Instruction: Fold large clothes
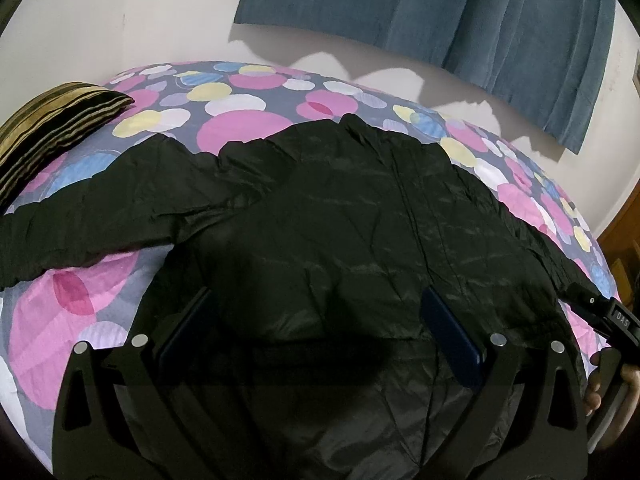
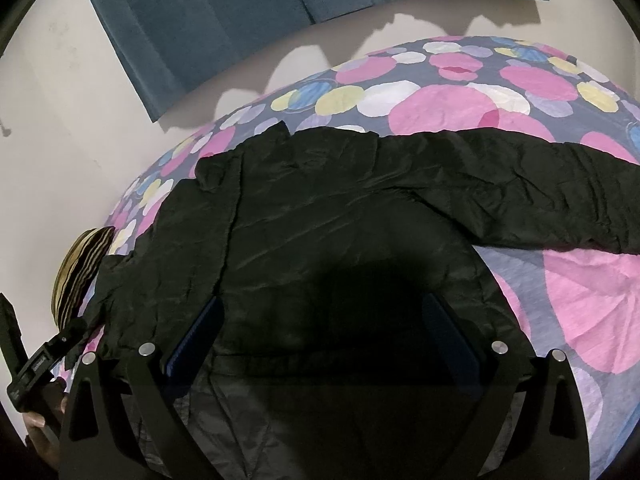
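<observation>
A large black jacket lies spread flat on the bed, a sleeve stretched out to each side. It also shows in the right wrist view. My left gripper is open, hovering over the jacket's lower body with nothing between its blue pads. My right gripper is open too, over the hem area, empty. The right gripper's body shows at the right edge of the left wrist view, and the left gripper's at the left edge of the right wrist view.
The bed has a sheet with pink, yellow and blue circles. A striped gold-and-black pillow lies at its left end. A white wall with a blue curtain stands behind. A wooden piece is at the right.
</observation>
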A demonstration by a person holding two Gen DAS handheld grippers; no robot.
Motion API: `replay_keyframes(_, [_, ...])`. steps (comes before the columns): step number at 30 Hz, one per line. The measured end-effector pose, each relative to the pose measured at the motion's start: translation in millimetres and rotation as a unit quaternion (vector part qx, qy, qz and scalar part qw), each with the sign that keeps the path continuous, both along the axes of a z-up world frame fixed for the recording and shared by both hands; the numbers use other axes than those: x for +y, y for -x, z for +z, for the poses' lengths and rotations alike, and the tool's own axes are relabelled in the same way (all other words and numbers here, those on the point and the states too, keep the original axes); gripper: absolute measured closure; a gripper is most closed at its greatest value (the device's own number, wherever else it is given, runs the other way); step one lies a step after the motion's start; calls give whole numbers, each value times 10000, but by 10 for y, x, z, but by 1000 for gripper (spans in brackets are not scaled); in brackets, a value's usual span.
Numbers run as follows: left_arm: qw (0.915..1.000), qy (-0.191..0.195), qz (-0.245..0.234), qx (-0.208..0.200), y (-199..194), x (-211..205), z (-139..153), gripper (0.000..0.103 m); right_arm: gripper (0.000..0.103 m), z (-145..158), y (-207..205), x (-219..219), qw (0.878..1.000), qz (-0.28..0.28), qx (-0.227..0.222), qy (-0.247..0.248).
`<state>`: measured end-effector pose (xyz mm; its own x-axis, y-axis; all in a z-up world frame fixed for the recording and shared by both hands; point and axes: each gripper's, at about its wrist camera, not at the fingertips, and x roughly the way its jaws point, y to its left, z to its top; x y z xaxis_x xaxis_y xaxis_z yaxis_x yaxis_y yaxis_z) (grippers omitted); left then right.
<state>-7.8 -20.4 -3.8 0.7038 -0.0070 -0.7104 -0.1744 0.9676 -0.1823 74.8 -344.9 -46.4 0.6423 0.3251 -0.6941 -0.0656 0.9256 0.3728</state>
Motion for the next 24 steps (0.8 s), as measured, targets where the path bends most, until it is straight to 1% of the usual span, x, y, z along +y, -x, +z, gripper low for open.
replay_keyframes(24, [10000, -4, -1, 17, -9, 4, 10, 2, 4, -5, -3, 36, 10000, 26, 5, -58])
